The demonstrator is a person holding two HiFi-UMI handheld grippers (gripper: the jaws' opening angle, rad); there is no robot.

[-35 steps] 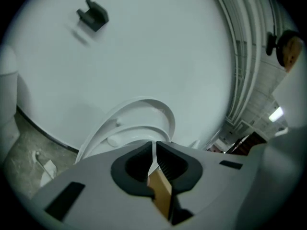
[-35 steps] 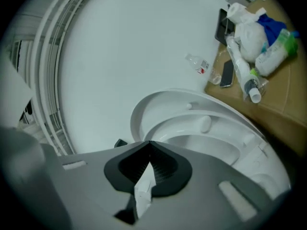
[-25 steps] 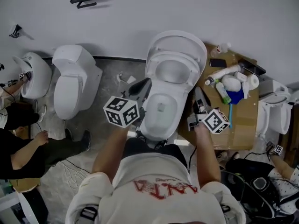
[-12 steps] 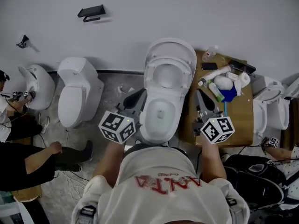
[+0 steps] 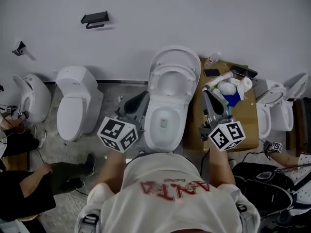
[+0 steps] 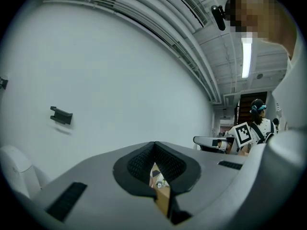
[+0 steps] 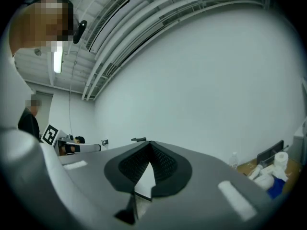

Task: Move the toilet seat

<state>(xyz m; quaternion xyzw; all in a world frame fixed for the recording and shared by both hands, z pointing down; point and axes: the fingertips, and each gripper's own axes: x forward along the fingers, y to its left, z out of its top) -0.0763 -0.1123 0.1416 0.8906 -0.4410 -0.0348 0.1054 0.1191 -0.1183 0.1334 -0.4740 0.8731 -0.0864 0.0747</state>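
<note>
Right now seat [image 5: 192,84] is up, leaning back on lid [image 5: 177,51] by the wall, with bowl [image 5: 165,123] open below. L gripper [image 5: 141,98] sits just beside the bowl's left flank, R gripper [image 5: 206,95] beside its right. Neither touches the seat. Both gripper views show jaws fully together w/ nothing between them.

Prob. a gap btwn moves: seat is either done going up or waiting to come down, can't say which. If down is wanted, one gripper must reach fwd & up to the ring's free edge, open its jaws to pinch it (or hook the tips behind it), then swing it on the hinge & ease it down, no drop.

Table [image 5: 243,125] w/ bottles [image 5: 219,79] & paper roll [image 5: 247,84] stands tight on the right, just beside R gripper, and could snag a wide swing. 2nd toilet [image 5: 75,101] is on the left, well apart; 3rd toilet [image 5: 272,115] is far right. People [image 5: 22,193] are at the edges. Path to seat looks free.
</note>
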